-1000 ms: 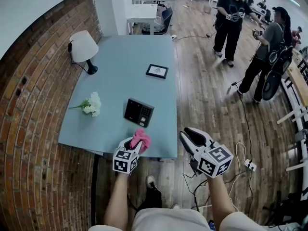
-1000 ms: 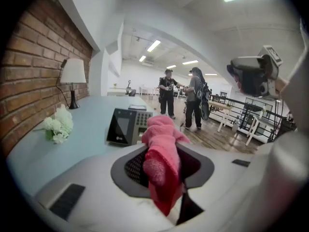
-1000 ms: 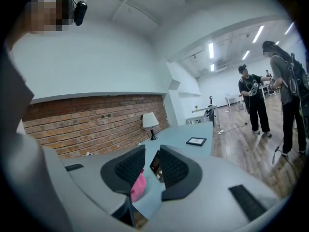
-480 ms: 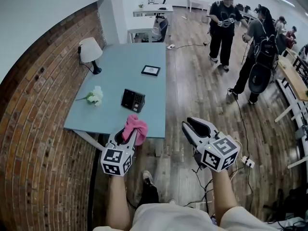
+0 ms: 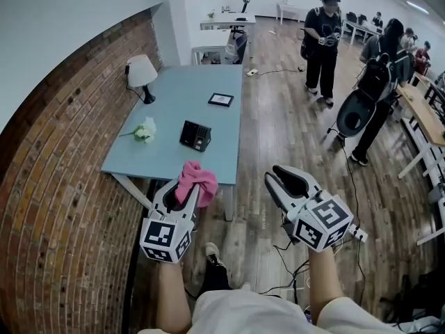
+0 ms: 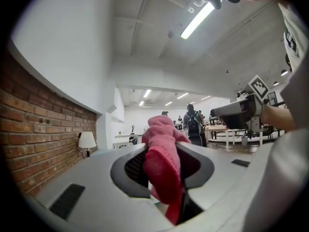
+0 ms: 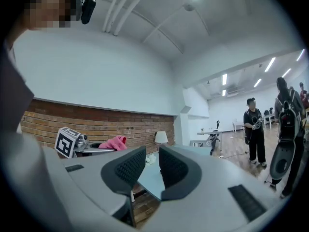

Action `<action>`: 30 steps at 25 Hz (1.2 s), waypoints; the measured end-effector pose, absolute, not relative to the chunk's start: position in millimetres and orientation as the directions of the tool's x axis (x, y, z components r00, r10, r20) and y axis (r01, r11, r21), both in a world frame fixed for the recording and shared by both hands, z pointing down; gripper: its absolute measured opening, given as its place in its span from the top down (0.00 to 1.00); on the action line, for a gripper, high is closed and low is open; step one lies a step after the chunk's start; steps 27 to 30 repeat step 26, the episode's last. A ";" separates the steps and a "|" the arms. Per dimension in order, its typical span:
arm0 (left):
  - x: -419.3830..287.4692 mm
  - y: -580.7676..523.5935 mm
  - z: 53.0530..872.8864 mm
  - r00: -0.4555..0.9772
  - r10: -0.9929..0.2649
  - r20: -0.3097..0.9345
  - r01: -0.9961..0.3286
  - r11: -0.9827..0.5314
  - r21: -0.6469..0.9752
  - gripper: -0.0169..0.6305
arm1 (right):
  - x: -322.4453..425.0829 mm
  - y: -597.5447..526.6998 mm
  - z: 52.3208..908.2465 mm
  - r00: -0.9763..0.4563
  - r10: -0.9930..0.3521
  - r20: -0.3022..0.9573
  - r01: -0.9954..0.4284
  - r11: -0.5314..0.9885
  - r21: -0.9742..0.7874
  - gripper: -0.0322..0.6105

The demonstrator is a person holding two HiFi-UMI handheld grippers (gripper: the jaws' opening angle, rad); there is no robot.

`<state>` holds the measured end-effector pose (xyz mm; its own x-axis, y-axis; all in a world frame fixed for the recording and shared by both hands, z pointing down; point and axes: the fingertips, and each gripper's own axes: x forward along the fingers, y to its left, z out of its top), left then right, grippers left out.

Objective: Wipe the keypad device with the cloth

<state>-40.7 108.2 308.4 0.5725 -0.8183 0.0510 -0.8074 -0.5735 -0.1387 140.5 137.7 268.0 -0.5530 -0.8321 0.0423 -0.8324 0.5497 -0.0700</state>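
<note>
Left hand-held gripper (image 5: 182, 197) is clenched on the pink cloth (image 5: 196, 177). In the left gripper view the cloth (image 6: 161, 170) fills the gap between the jaws and bunches up past the tips. It's held up in the air, on the near side of the surface (image 5: 174, 96) edge, over the wood floor (image 5: 278, 131).

Right hand-held gripper (image 5: 286, 181) is released and empty. The right gripper view shows a narrow gap between the pads (image 7: 129, 168) with nothing in it, only the surface beyond. It's level with the left one, well apart to its right, also off the surface.

Keypad device (image 5: 196, 136) sits on the surface, near-right part, well apart from both grippers and far-side of the cloth. No contact between cloth and device. It's too small here to read the keys; looks like a dark box, tilted face.

Also on the surface:
- white flower (image 5: 144, 131), left of the device
- small picture frame (image 5: 221, 100), farther back
- lamp (image 5: 142, 72), far-left corner by the brick wall (image 5: 62, 172)

Two people (image 5: 321, 40) stand on the floor at far right.
</note>
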 end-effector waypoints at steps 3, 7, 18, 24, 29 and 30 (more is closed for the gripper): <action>-36.9 129.0 292.0 0.587 -0.810 0.014 -0.796 -0.580 -0.174 0.76 | 143.9 146.1 266.1 -0.519 -0.853 0.057 -0.855 0.518 -0.035 0.82; -33.4 148.8 281.7 0.584 -0.812 0.002 -0.795 -0.573 -0.197 0.76 | 148.2 155.4 265.2 -0.497 -0.866 0.065 -0.867 0.498 -0.001 0.84; -34.1 167.6 281.6 0.572 -0.820 0.027 -0.800 -0.565 -0.203 0.76 | 140.0 166.6 270.0 -0.518 -0.852 0.078 -0.854 0.520 0.000 0.84; -36.3 163.6 284.4 0.579 -0.814 0.040 -0.794 -0.574 -0.202 0.76 | 136.6 162.3 274.7 -0.515 -0.853 0.092 -0.856 0.517 -0.003 0.84; -37.2 161.0 285.3 0.581 -0.813 0.042 -0.791 -0.577 -0.203 0.76 | 135.8 159.6 275.5 -0.511 -0.854 0.093 -0.858 0.513 -0.003 0.84; -37.2 161.0 285.3 0.581 -0.813 0.042 -0.791 -0.577 -0.203 0.76 | 135.8 159.6 275.5 -0.511 -0.854 0.093 -0.858 0.513 -0.003 0.84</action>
